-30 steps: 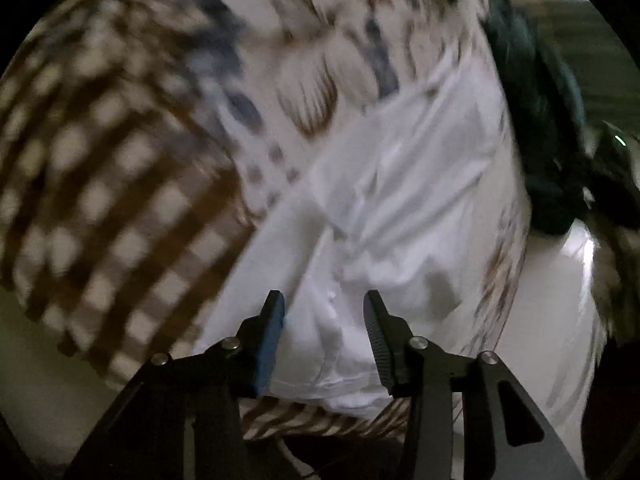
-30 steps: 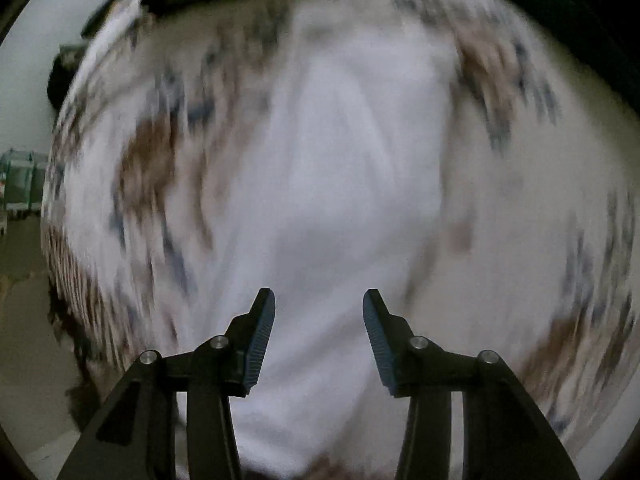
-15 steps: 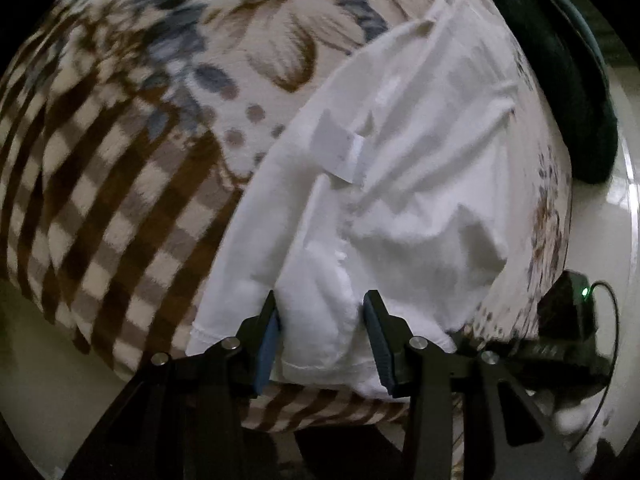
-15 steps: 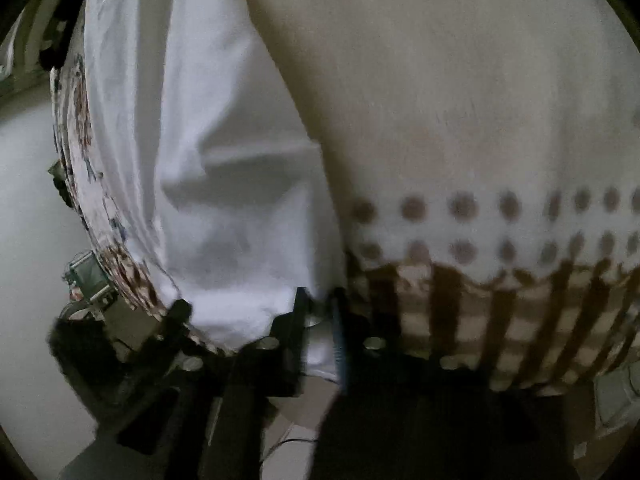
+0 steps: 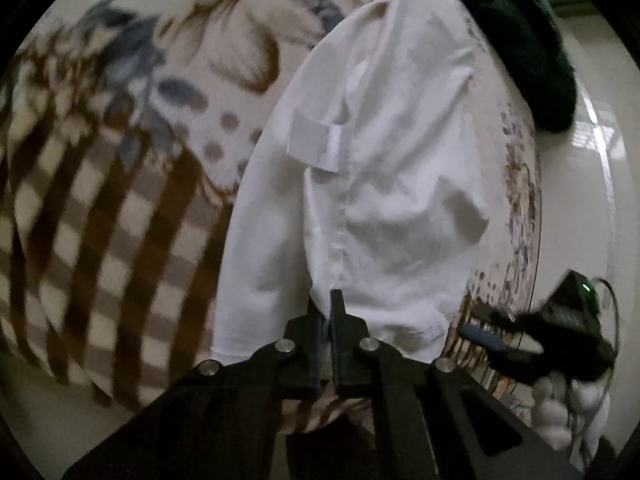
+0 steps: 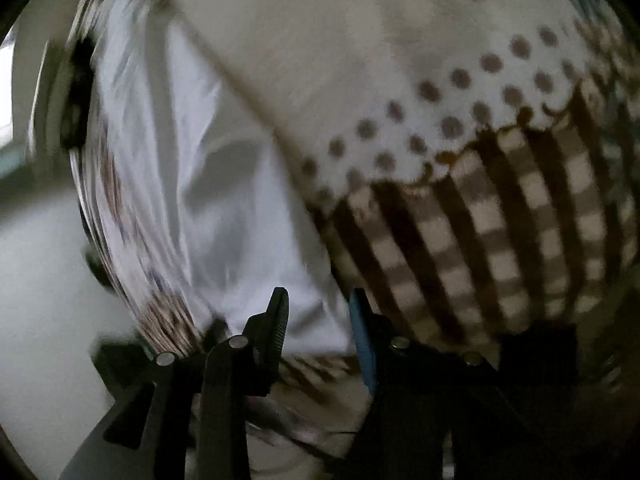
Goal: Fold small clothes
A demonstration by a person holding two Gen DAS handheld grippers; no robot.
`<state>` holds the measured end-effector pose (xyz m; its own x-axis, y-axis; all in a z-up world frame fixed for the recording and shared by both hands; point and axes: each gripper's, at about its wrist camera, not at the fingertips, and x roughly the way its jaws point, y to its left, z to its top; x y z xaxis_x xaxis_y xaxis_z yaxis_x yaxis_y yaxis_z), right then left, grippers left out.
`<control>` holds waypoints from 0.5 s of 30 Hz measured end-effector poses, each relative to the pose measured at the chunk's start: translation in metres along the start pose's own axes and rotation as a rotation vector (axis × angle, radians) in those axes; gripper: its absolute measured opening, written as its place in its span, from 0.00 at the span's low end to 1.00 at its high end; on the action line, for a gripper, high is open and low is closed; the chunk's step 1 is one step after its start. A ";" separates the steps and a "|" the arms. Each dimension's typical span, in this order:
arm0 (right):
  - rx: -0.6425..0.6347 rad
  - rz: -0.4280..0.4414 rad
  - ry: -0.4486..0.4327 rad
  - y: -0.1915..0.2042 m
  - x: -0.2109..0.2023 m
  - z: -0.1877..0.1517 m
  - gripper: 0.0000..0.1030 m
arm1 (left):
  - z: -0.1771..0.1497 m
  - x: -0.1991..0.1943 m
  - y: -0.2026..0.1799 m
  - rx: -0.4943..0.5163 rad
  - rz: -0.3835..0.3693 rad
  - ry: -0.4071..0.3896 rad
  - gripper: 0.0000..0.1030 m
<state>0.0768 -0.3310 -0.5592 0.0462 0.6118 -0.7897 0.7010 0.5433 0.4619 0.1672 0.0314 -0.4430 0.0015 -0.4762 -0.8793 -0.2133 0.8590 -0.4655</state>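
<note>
A small white shirt (image 5: 392, 184) lies spread on a floral and brown-checked blanket (image 5: 120, 220), a folded tab of white fabric showing near its middle. My left gripper (image 5: 326, 300) is shut on the shirt's near hem. In the right wrist view the same shirt (image 6: 208, 200) runs down the left side of the blanket (image 6: 500, 220). My right gripper (image 6: 319, 294) has its jaws opening, with the shirt's near corner lying between the fingers and neither pad pressing on it. That right gripper (image 5: 478, 324) also shows at the blanket's right edge in the left wrist view.
A dark green heap of cloth (image 5: 520, 40) lies at the blanket's far right corner. A pale shiny floor (image 5: 572, 200) runs along the right of the bed. Floor (image 6: 44, 280) also shows to the left in the right wrist view.
My left gripper has shut on the shirt's hem fold. The right gripper swung fast from above the shirt to its near corner, shut there half a second ago, and now stands apart again.
</note>
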 end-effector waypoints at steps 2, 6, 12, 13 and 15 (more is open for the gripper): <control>0.048 0.022 0.002 -0.005 0.012 0.002 0.30 | 0.000 -0.007 -0.002 0.031 0.002 -0.014 0.02; -0.001 0.020 -0.075 0.006 0.006 -0.014 0.03 | 0.001 -0.024 0.004 0.010 -0.035 -0.036 0.01; -0.074 -0.059 -0.128 0.026 -0.006 -0.052 0.01 | 0.004 -0.029 0.012 0.035 -0.001 -0.032 0.01; -0.086 -0.075 -0.131 0.029 -0.005 -0.061 0.01 | 0.005 -0.027 0.014 0.042 0.015 -0.029 0.02; -0.095 -0.088 -0.122 0.032 0.005 -0.073 0.01 | 0.005 -0.021 0.016 0.055 0.032 -0.018 0.02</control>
<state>0.0475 -0.2687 -0.5192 0.0773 0.4884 -0.8692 0.6360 0.6472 0.4202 0.1682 0.0564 -0.4328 0.0132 -0.4449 -0.8955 -0.1593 0.8832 -0.4412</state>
